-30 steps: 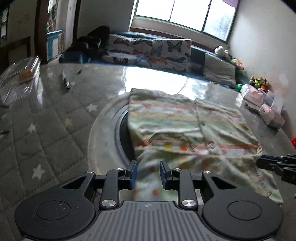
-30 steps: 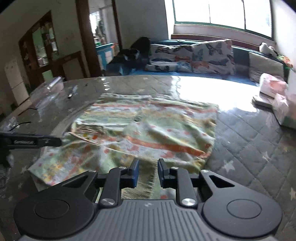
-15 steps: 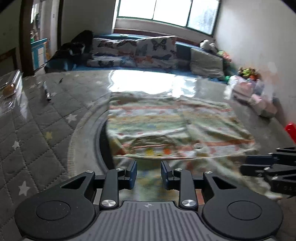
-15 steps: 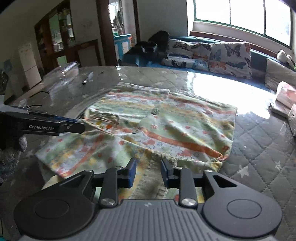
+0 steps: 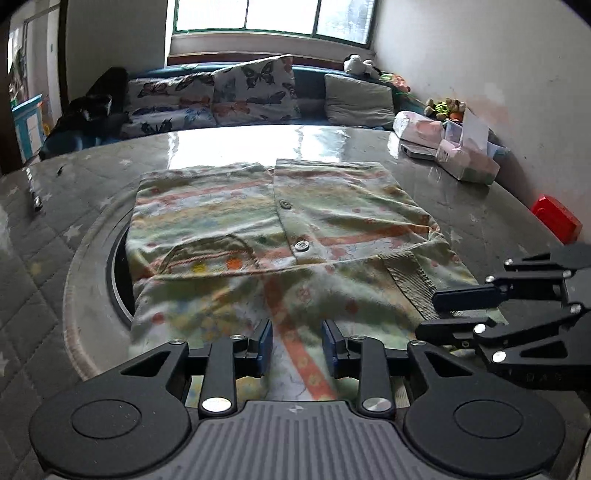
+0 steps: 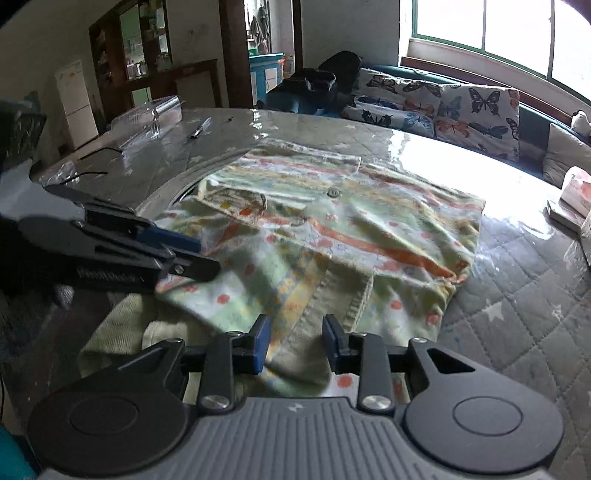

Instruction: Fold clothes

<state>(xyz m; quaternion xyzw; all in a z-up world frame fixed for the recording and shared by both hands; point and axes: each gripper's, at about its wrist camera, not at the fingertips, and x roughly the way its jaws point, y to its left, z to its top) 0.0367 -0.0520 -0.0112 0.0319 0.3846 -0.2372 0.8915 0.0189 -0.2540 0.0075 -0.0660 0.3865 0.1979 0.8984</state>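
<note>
The left gripper (image 5: 296,345), black with blue finger pads, has its jaws spread apart with nothing between them, low over the near hem of a pale green buttoned garment with orange stripes and a small print (image 5: 280,236). The right gripper (image 6: 295,343) is likewise parted and empty, poised above the garment's ribbed cuff (image 6: 332,295) on the near right side. In the left wrist view the right gripper reaches in from the right edge, its tips over the same ribbed edge; whether they touch the cloth cannot be told.

The garment lies spread flat, buttons up, on a glossy table with a grey quilted star-patterned cover (image 5: 48,258), partly over a round ring set in the tabletop (image 5: 88,258). A dark pen (image 6: 199,129) and clear plastic wrapping (image 6: 155,114) lie far left; white packages (image 5: 454,147) and a red box (image 5: 556,218) sit right. Behind, butterfly-print cushions (image 5: 255,90) line a bench below a window (image 5: 273,16).
</note>
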